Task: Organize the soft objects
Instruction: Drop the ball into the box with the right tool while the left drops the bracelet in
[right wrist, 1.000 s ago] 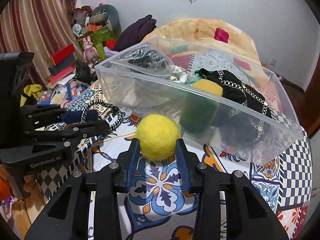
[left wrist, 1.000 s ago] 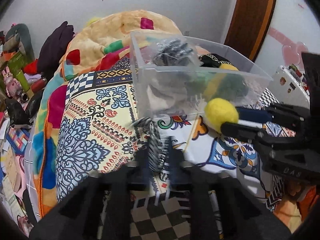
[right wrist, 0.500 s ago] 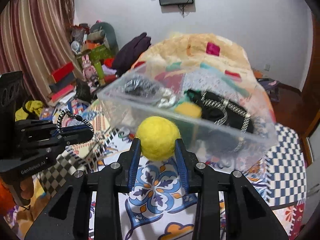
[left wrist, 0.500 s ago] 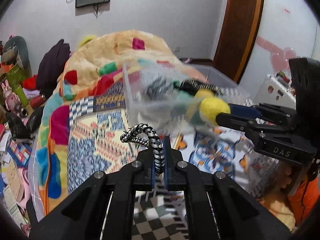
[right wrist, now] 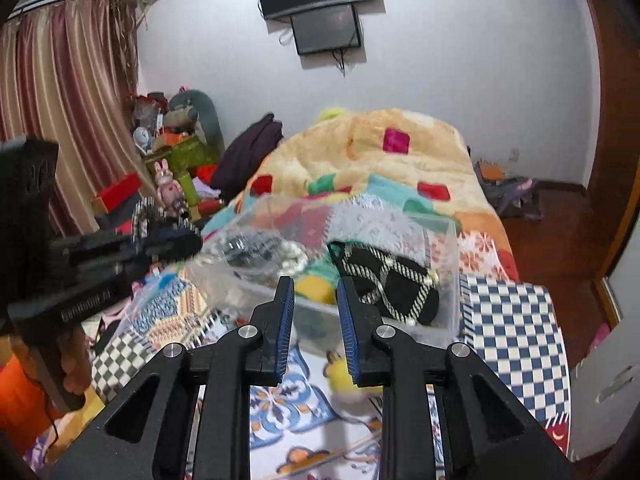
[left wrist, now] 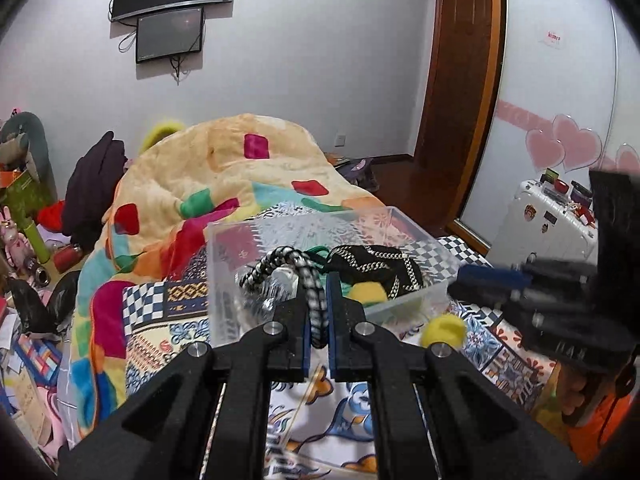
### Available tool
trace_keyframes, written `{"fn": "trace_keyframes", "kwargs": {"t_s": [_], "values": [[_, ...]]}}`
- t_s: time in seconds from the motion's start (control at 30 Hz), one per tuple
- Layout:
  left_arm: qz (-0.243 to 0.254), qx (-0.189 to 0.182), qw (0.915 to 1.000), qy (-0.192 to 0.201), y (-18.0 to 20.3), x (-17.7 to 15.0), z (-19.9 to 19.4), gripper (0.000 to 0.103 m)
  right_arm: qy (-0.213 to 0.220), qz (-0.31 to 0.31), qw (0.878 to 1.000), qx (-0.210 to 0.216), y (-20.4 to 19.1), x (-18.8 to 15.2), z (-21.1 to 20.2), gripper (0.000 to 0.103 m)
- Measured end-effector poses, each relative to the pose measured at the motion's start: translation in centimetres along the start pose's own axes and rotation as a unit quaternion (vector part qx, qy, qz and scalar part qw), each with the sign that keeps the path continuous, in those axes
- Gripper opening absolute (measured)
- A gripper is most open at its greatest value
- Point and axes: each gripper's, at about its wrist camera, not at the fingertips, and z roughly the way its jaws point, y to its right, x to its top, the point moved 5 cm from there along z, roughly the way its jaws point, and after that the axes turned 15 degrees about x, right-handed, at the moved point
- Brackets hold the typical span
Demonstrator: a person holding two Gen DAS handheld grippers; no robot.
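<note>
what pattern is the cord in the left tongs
Black-and-white braided stripes on the cord, clearest in the left wrist view.

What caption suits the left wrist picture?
Left claw pinching a striped cord above the clear bin; yellow ball on the bedspread.

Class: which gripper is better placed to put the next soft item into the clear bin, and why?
Left. The left gripper is shut on the striped cord, raised just in front of the bin. The right gripper is open with nothing between its fingers; the yellow ball lies on the bedspread outside the bin.
</note>
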Motion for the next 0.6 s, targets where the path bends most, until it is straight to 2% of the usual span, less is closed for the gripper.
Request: {"fn": "trace_keyframes", "kwargs": {"t_s": [0.07, 0.13, 0.2, 0.33, 0.4, 0.47, 0.5, 0.6], "values": [[0.003, 0.001, 1.0, -0.003, 0.3, 0.1, 0.4, 0.005, -0.017, 0.012, 1.0, 0.006, 0.8, -0.8, 0.3, 0.027], [0.002, 0.0, 1.0, -0.009, 0.4, -0.1, 0.8, 0.005, -0.035, 0.022, 0.999, 0.0, 1.8, -2.0, 0.7, 0.045], [0.0, 0.0, 0.9999, -0.012, 0.3, -0.4, 1.0, 0.005, -0.05, 0.027, 0.998, -0.023, 2.9, -3.1, 1.0, 0.051], [-0.001, 0.0, 0.9998, -0.018, 0.1, -1.2, 1.2, 0.005, -0.097, 0.031, 0.992, -0.074, 5.2, -6.0, 1.7, 0.051], [-0.002, -0.003, 0.9997, -0.025, 0.1, -1.5, 1.4, 0.005, -0.111, 0.043, 0.989, -0.086, 6.1, -7.3, 1.6, 0.051], [-0.002, -0.004, 0.9996, -0.029, 0.2, -1.6, 1.7, 0.005, -0.118, 0.066, 0.987, -0.082, 7.1, -8.5, 1.5, 0.047], [-0.003, -0.007, 0.9995, -0.03, 0.3, -1.6, 1.7, 0.005, -0.116, 0.072, 0.987, -0.078, 7.2, -8.9, 1.4, 0.041], [-0.006, -0.013, 0.9995, -0.029, 0.3, -1.5, 1.7, 0.005, -0.104, 0.06, 0.989, -0.085, 6.9, -9.0, 1.0, 0.041]]}}
